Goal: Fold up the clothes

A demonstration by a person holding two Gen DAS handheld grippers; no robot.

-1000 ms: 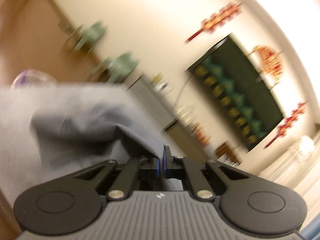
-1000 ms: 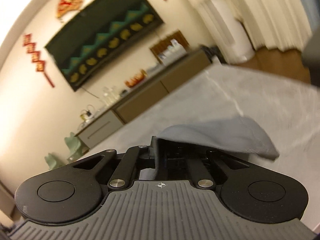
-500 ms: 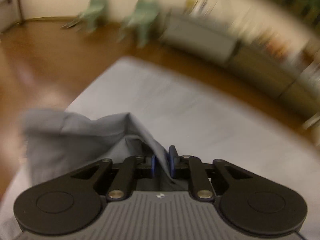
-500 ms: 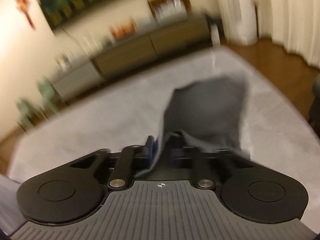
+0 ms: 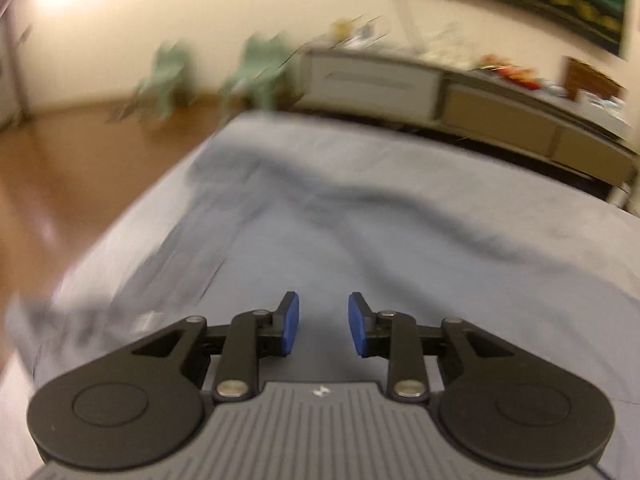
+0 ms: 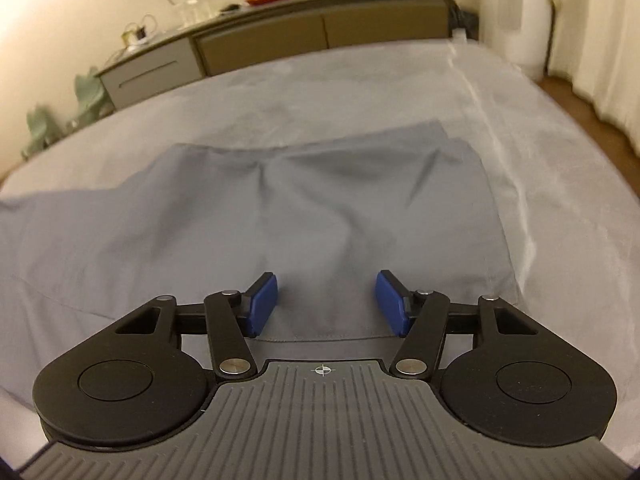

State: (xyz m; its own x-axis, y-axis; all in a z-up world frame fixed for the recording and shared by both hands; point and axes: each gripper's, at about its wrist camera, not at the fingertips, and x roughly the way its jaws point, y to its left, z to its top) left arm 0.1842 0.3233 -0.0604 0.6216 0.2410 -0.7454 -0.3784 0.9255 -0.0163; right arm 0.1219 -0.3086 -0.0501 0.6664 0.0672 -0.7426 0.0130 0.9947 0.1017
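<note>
A: Where's the garment (image 6: 328,208)?

B: Spread on the bed (image 6: 560,168), nearer the right edge than the left. Its near hem lies just under the right gripper (image 6: 326,300), whose jaws stand wide apart with nothing between them.

A: And the left gripper (image 5: 323,322)?

B: Released too, blue pads (image 5: 290,320) apart, hovering over grey cloth. I'd judge the piece is laid out and the folding itself not yet begun.

A: So next?

B: Probably pinching two points on one edge and carrying them across. That calls for both grippers low enough to catch only the garment, not the bed cover.

A: Do the views differ?

B: The right view is sharp and shows the garment's far edge and right side. The left view is blurred; the outline is lost, though it shows the bed's left edge and the floor (image 5: 60,168).
</note>
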